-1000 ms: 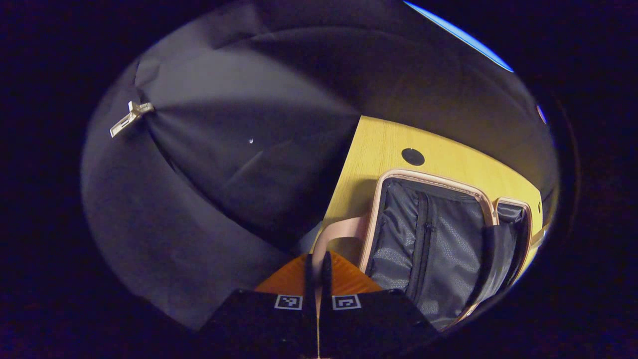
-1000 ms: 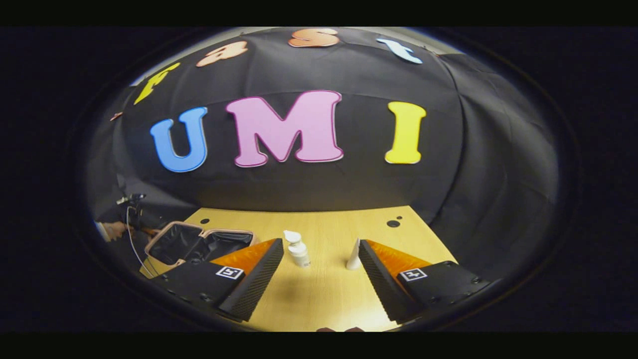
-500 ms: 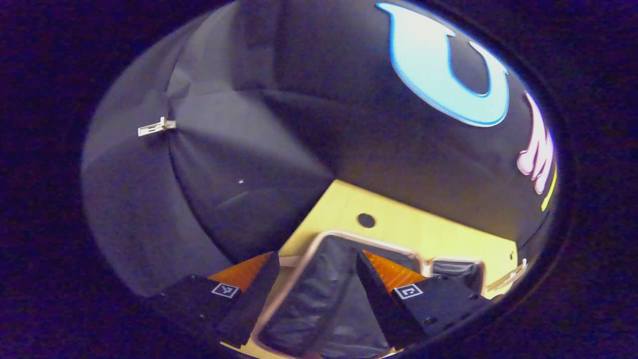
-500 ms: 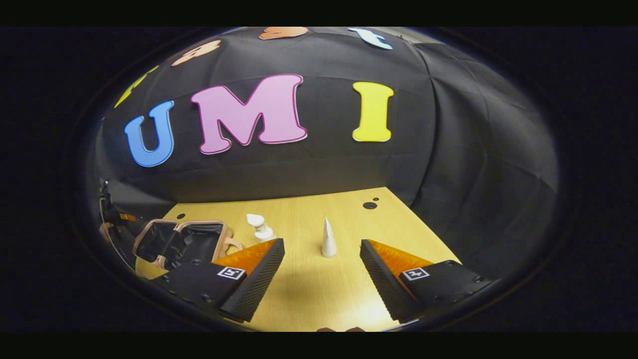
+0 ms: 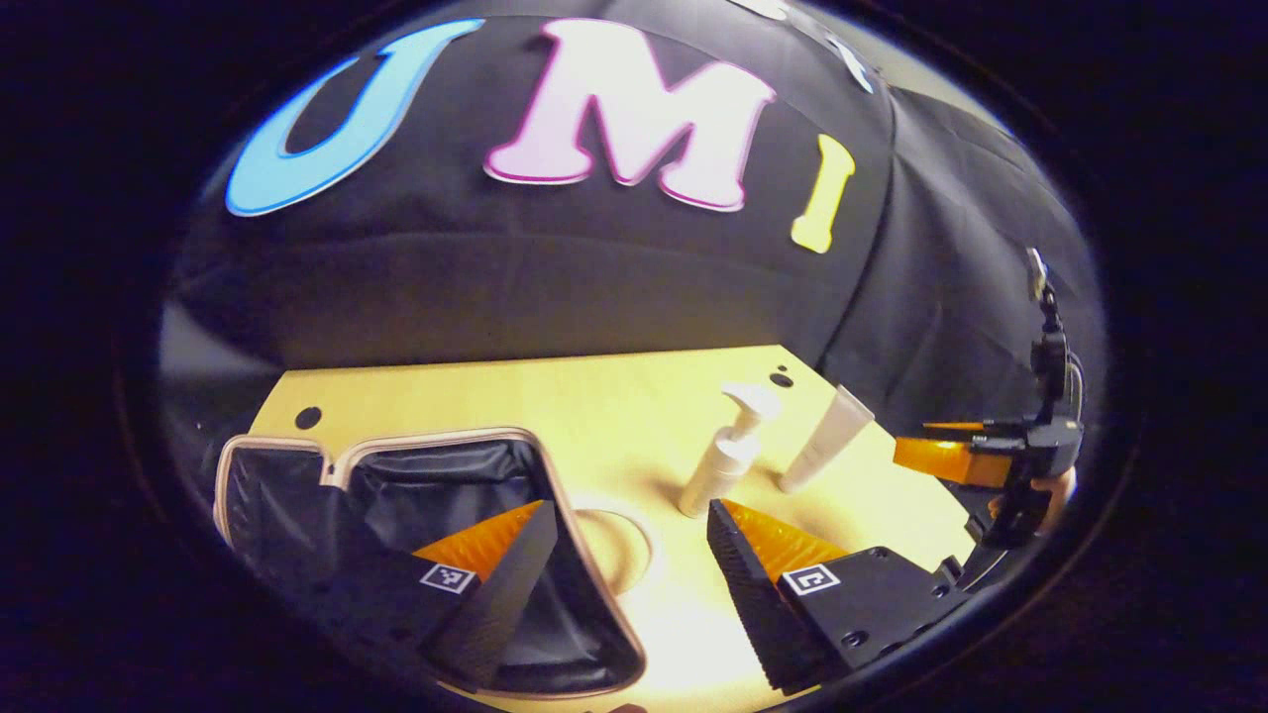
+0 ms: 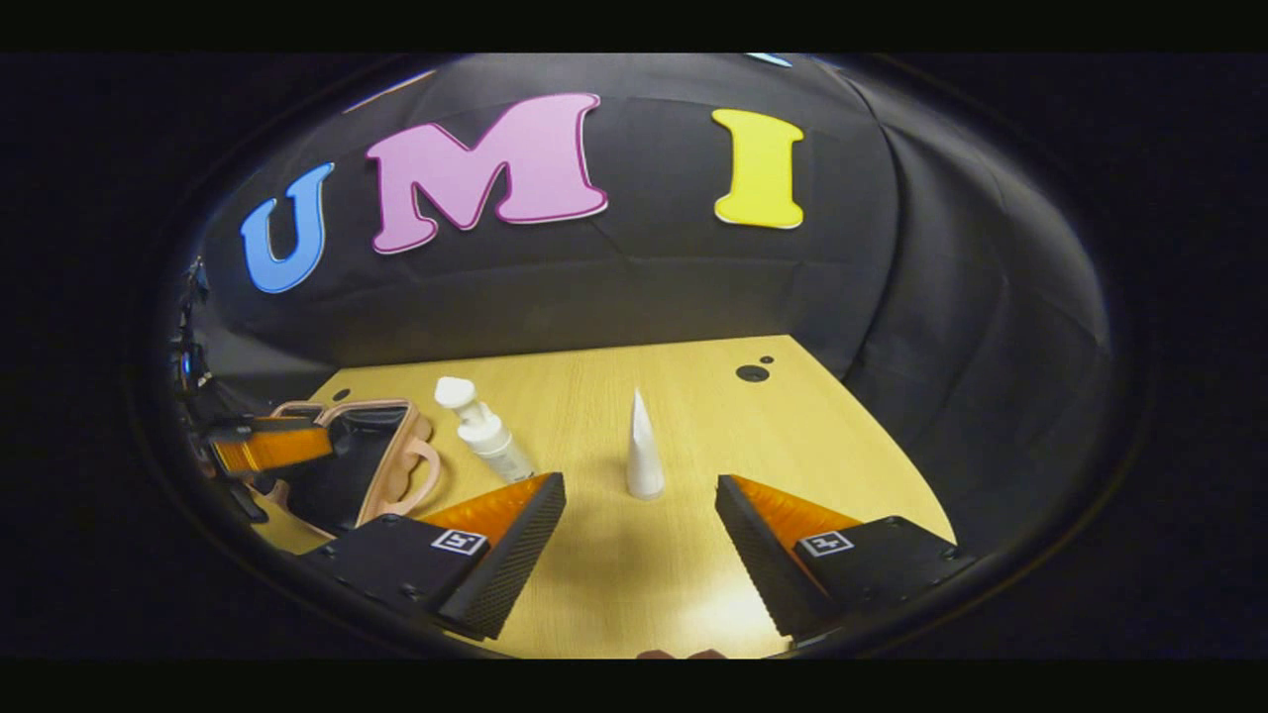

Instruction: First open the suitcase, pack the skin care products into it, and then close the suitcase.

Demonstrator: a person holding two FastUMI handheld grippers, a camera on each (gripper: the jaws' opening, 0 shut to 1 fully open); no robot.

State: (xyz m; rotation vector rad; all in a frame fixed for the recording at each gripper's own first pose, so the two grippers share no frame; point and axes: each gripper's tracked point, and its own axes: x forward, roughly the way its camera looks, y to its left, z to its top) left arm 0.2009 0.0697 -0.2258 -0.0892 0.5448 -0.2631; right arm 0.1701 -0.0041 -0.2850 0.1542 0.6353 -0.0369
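The pink-rimmed suitcase lies open on the wooden table, its dark lining showing and its handle toward the bottles. My left gripper is open above the suitcase's near edge, nothing between its fingers. A white pump bottle and a white tube stand to its right. In the right gripper view the tube stands upright just ahead of my open right gripper, the pump bottle to its left, the suitcase and the left gripper farther left.
The right gripper and the hand holding it show at the far right of the left gripper view. Black cloth walls close in the table's back and sides. Small round holes mark the tabletop near its far corner.
My left gripper went from shut at the suitcase handle to open, and swung right to face the bottles. The right gripper view shifted right, bringing the tube between its fingers' line.
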